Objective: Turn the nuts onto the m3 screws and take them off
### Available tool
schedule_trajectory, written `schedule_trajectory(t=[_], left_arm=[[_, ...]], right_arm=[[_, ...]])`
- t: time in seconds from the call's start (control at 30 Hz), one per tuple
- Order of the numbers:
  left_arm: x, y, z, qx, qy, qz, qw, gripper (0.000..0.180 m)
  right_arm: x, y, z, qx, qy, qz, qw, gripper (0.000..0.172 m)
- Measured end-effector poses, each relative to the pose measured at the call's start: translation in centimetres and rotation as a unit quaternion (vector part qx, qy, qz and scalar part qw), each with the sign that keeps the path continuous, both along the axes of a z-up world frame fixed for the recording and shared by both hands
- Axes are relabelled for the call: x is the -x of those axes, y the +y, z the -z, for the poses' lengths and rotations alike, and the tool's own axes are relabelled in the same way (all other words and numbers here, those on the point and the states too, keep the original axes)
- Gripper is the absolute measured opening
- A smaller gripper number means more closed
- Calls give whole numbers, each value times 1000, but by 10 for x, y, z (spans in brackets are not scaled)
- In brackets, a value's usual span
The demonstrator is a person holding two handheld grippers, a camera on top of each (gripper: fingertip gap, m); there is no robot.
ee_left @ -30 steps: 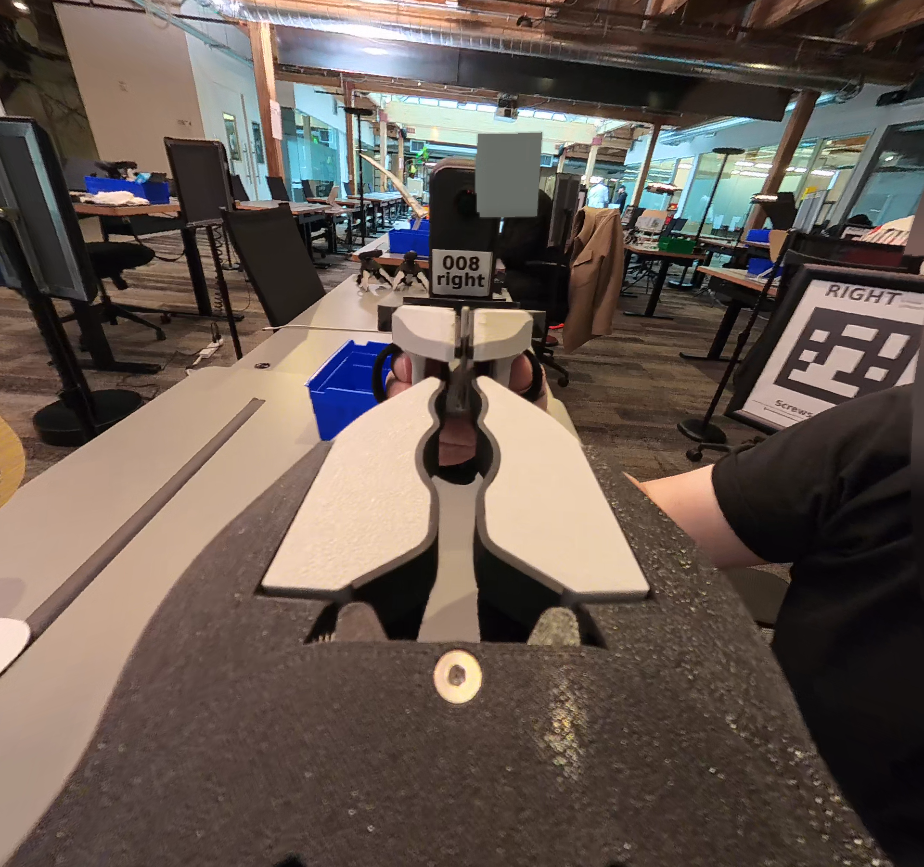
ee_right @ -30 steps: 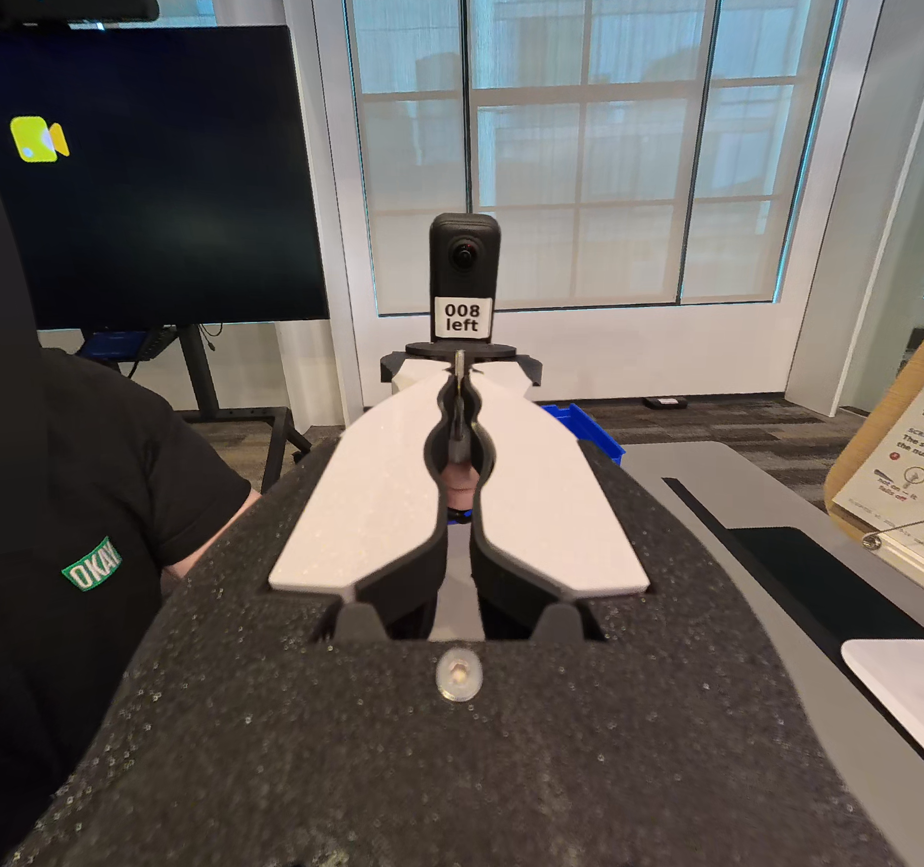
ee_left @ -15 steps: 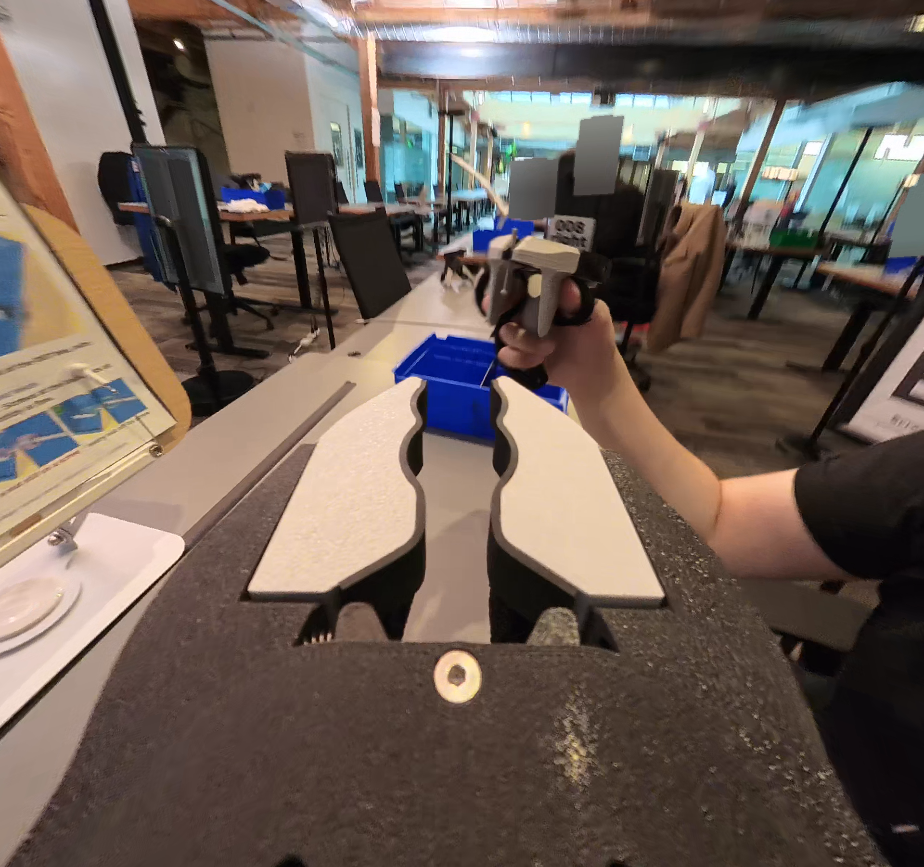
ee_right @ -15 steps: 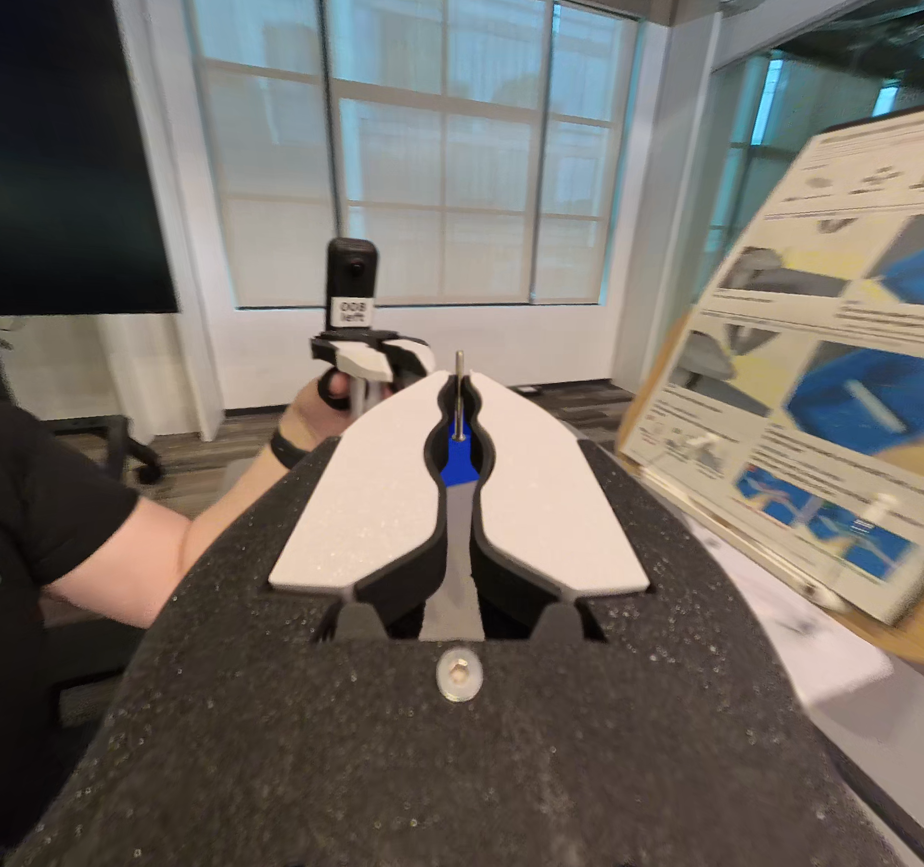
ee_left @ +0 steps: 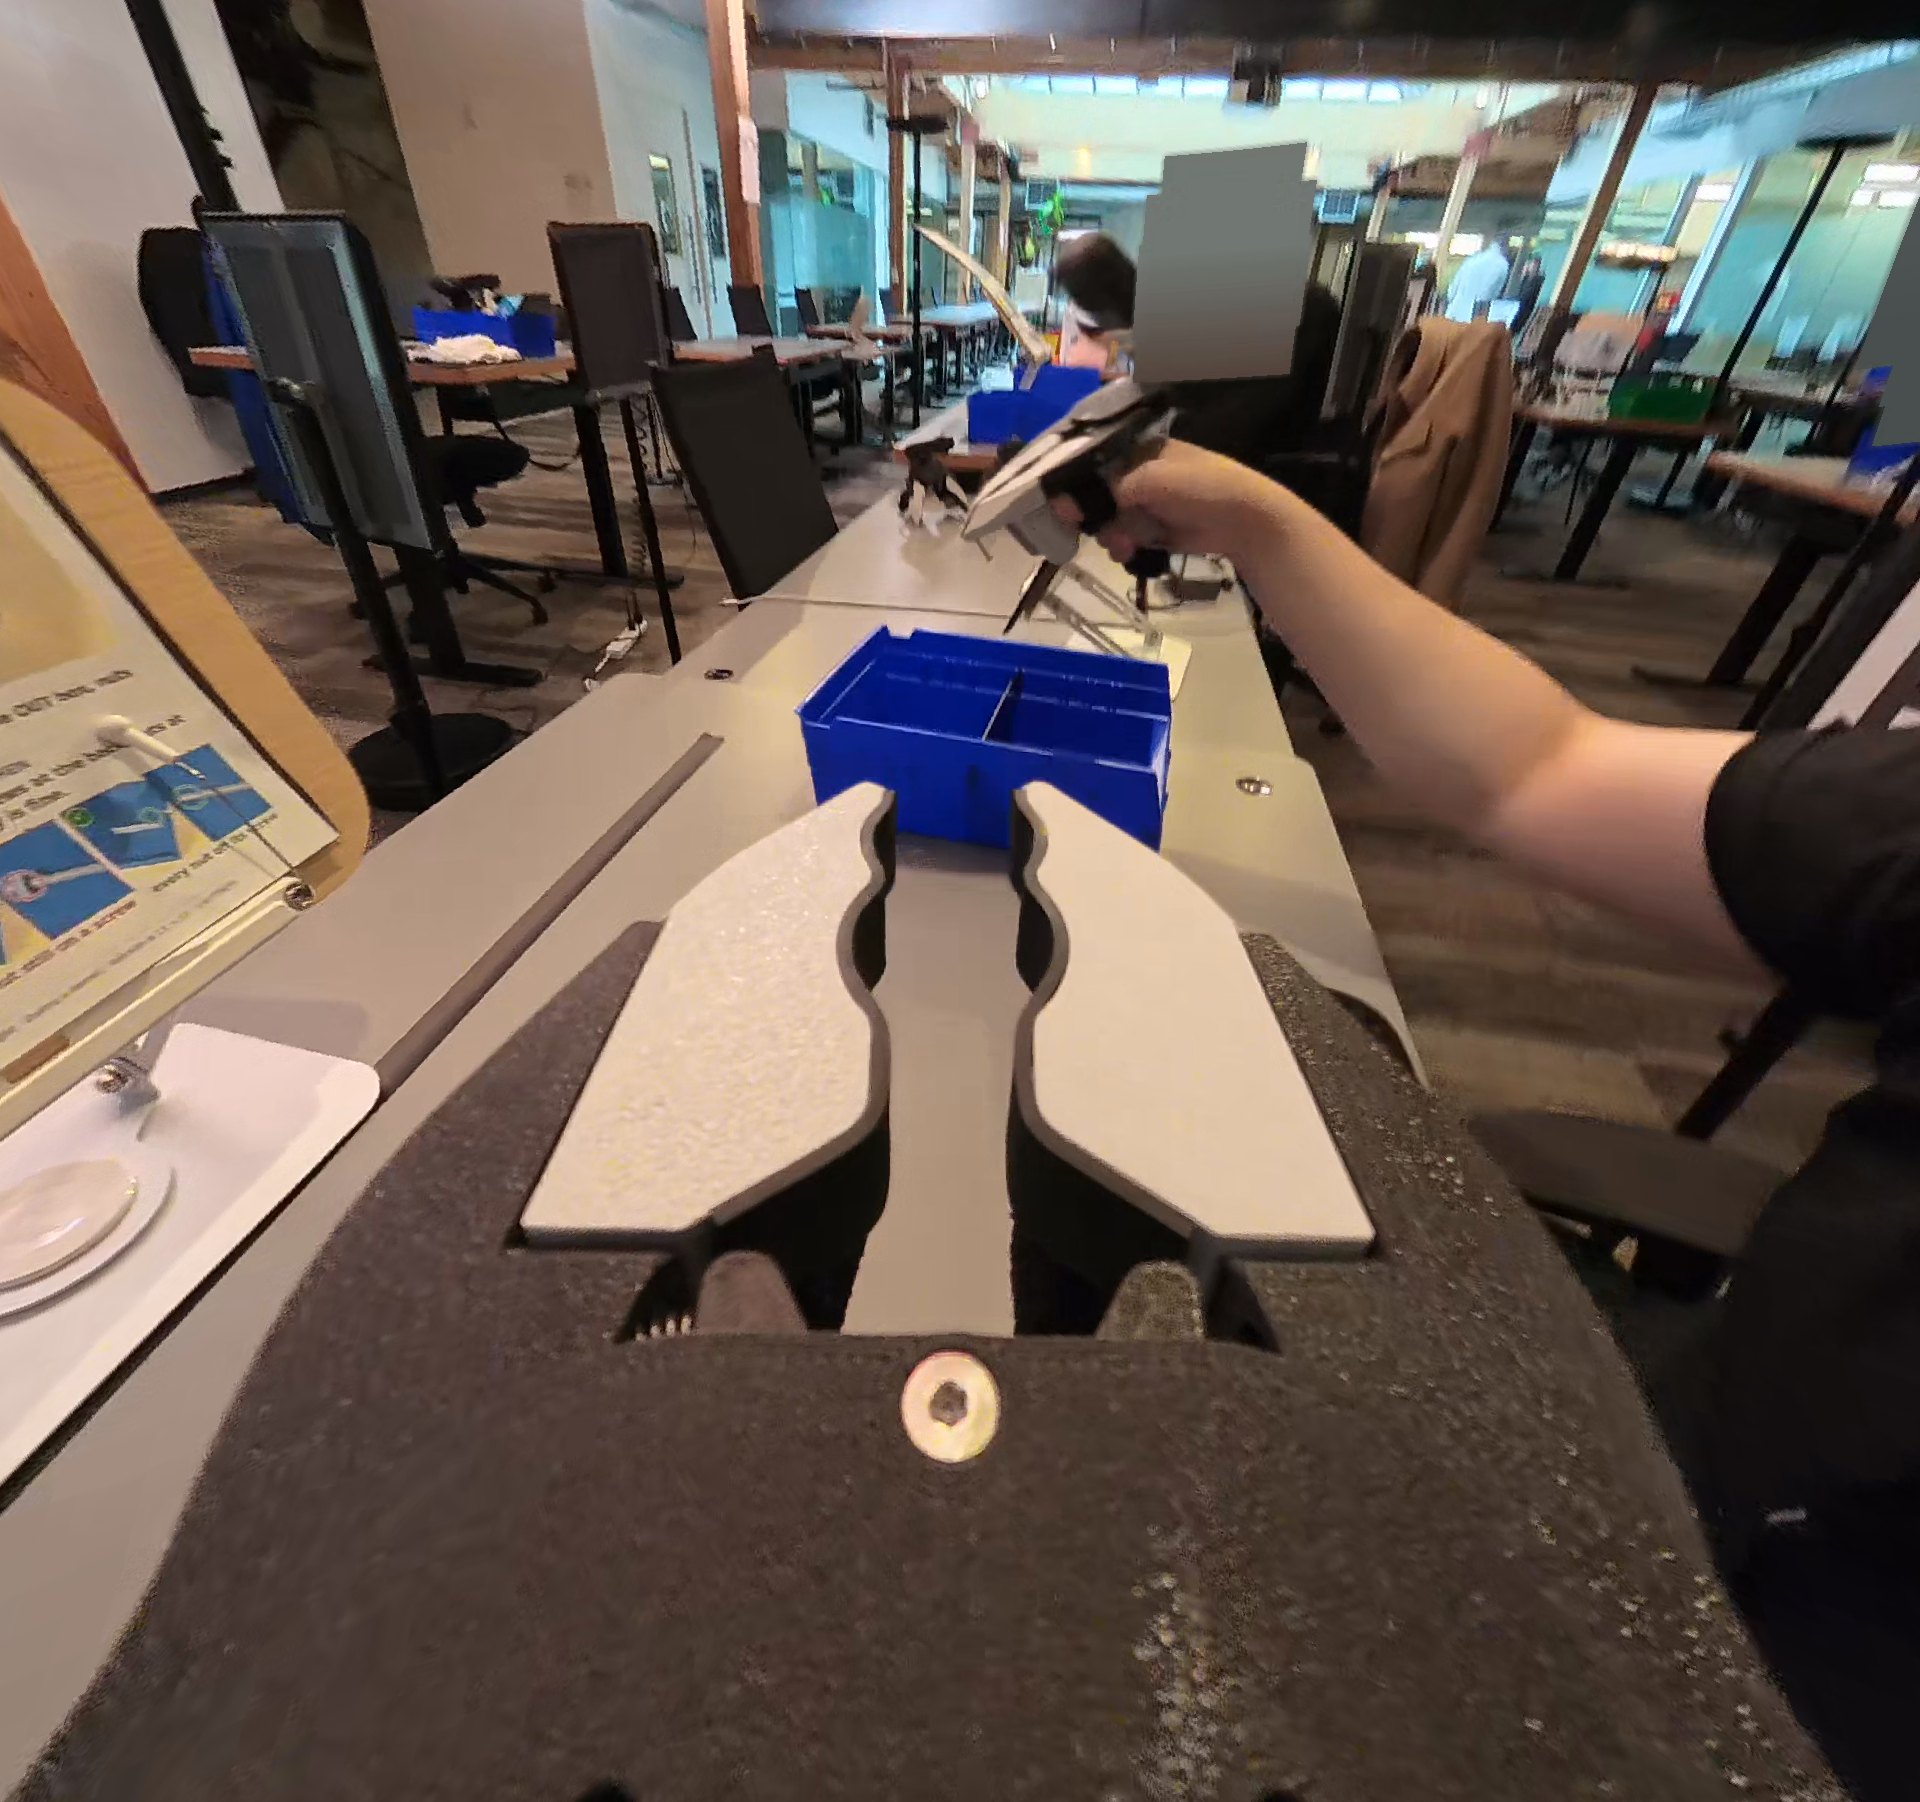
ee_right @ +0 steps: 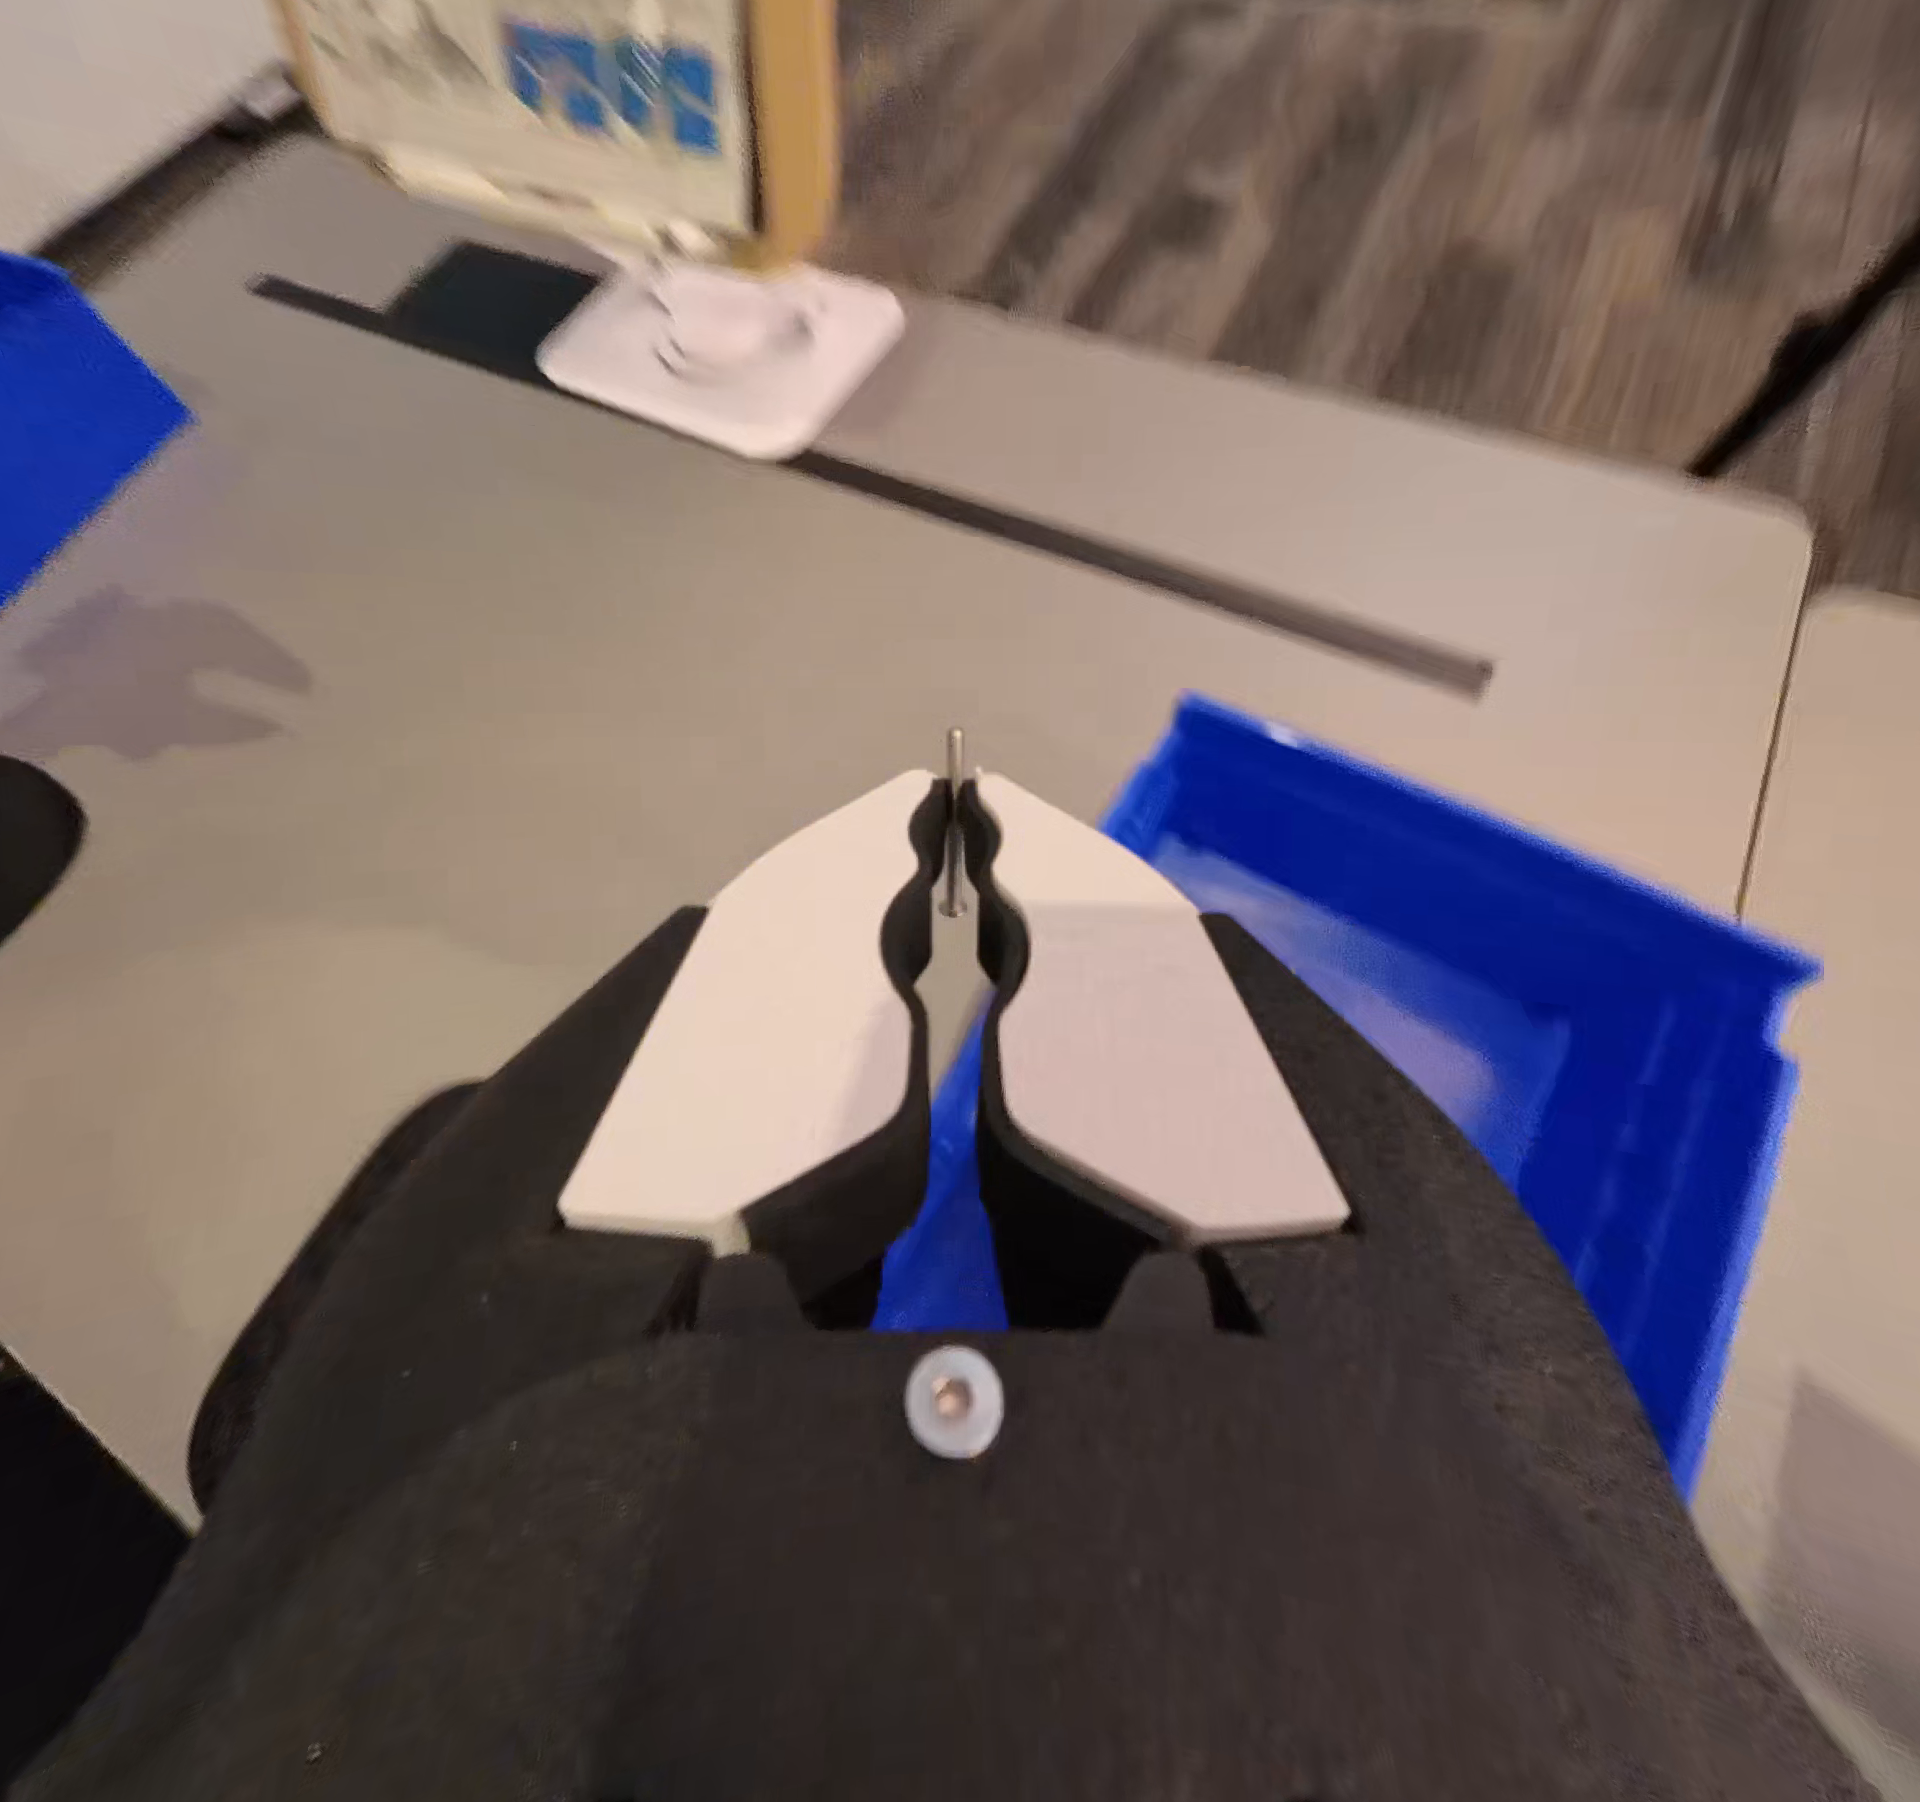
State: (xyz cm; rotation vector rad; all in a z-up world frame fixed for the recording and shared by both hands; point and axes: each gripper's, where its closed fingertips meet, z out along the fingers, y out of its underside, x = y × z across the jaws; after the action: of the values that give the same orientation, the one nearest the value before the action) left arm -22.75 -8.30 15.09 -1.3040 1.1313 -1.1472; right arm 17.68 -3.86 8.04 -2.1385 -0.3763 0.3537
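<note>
Beside the grey table's (ee_right: pixel 623 609) printed instruction board (ee_right: pixel 540 38), right gripper (ee_right: pixel 954 788) pinches a screw (ee_right: pixel 953 817); left gripper (ee_left: pixel 951 802) spread.

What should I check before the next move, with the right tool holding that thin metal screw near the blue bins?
1. Right tool shut on the screw: ok.
2. Screw tip sticks out past the fingertips: ok.
3. Left tool open with nothing in it: ok.
4. Divided blue bin stands ahead of the left tool: ok.
5. Contents of the bin beside the right tool: cannot tell, blurred.
</note>
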Motion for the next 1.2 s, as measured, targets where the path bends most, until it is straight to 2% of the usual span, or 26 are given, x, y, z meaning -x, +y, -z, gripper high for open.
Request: schedule_trajectory(t=[0.17, 0.23, 0.37, 0.47, 0.8, 0.97, 1.2], left_arm=[[-15, -12, 6, -32, 32, 8, 999, 18], [-20, -17, 6, -35, 31, 18, 999, 18], [-26, -35, 3, -3, 15, 87, 996, 17], [-25, -31, 1, 6, 7, 81, 997, 16], [-24, -15, 8, -2, 26, 39, 999, 15], [-29, -12, 13, -2, 38, 34, 999, 15], [-38, -9, 23, 8, 55, 38, 998, 15]], right_arm=[[-45, 16, 67, 106, -35, 26, 993, 3], [-60, 23, 93, 146, -80, 25, 986, 3], [-90, 27, 150, 260, -183, -2, 948, 3], [-98, 36, 178, 311, -204, -24, 928, 3], [-119, 56, 227, 338, -258, -110, 898, 3], [-122, 57, 237, 349, -250, -120, 895, 3], [-121, 58, 236, 344, -236, -130, 899, 9]])
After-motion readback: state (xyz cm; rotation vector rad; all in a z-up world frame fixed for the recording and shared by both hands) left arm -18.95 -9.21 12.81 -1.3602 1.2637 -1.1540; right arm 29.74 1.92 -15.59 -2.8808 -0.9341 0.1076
